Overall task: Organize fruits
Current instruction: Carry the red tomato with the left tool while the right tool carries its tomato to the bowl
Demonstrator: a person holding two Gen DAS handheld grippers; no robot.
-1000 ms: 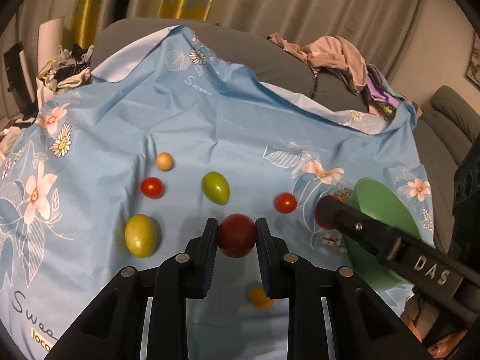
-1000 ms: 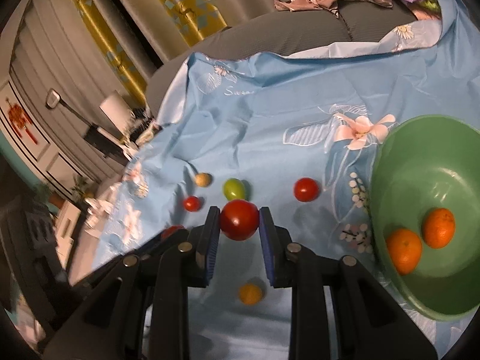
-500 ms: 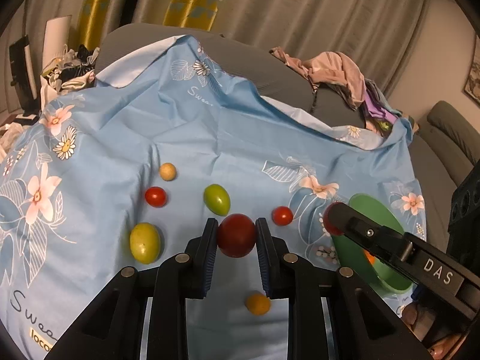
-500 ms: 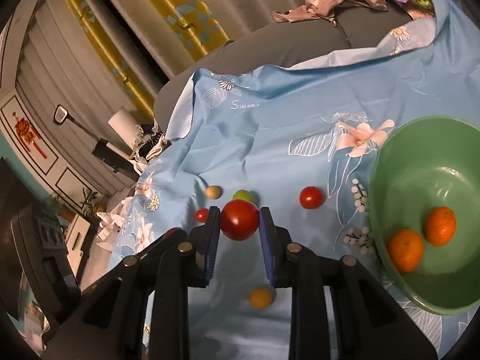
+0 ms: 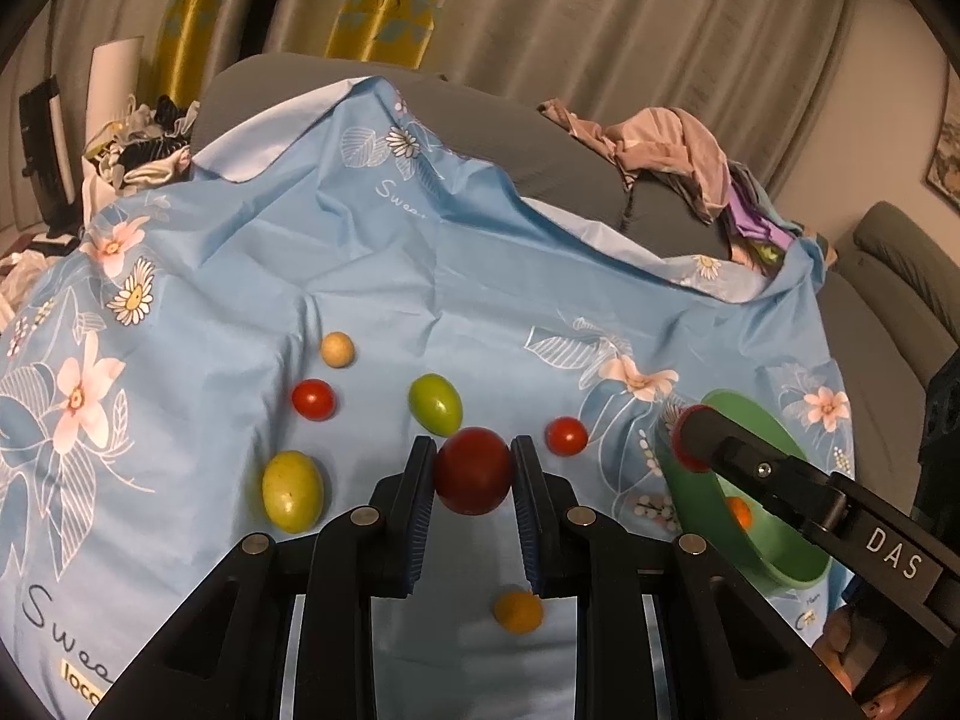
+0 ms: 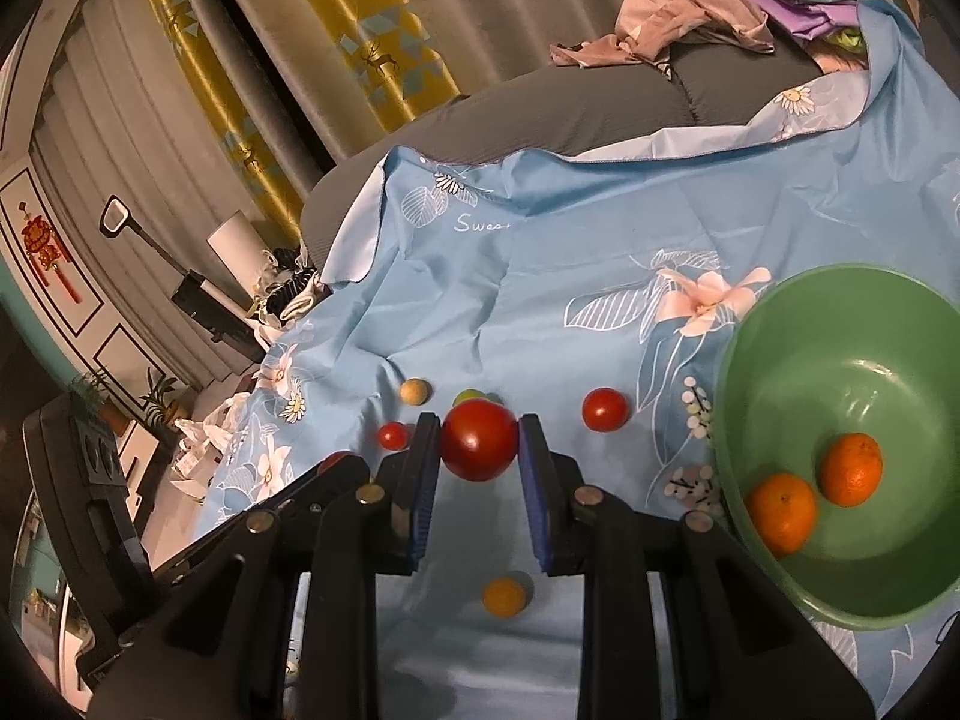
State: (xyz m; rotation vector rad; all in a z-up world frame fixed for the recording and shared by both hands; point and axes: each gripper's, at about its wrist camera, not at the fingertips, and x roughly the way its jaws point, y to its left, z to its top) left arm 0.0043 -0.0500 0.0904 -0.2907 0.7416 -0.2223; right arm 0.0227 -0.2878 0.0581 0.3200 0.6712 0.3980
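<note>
My left gripper (image 5: 473,471) is shut on a dark red tomato (image 5: 473,474), held above the blue flowered cloth (image 5: 420,276). My right gripper (image 6: 479,450) is shut on a bright red tomato (image 6: 479,447); in the left wrist view its tip (image 5: 690,438) shows at the rim of the green bowl (image 5: 774,564). The green bowl (image 6: 780,312) holds two oranges (image 6: 780,513). Loose on the cloth lie two small red tomatoes (image 5: 313,399) (image 5: 566,435), a green fruit (image 5: 435,403), a yellow-green fruit (image 5: 292,491), a tan ball (image 5: 337,349) and a small orange fruit (image 5: 518,611).
The cloth covers a grey sofa (image 5: 480,138) with a heap of clothes (image 5: 672,150) at the back right. Curtains hang behind. Clutter and a white roll (image 5: 108,90) stand at the far left.
Both grippers keep hold of their tomatoes. The views have drifted slightly: the bowl and the loose fruits sit a little lower and farther off than a second ago.
</note>
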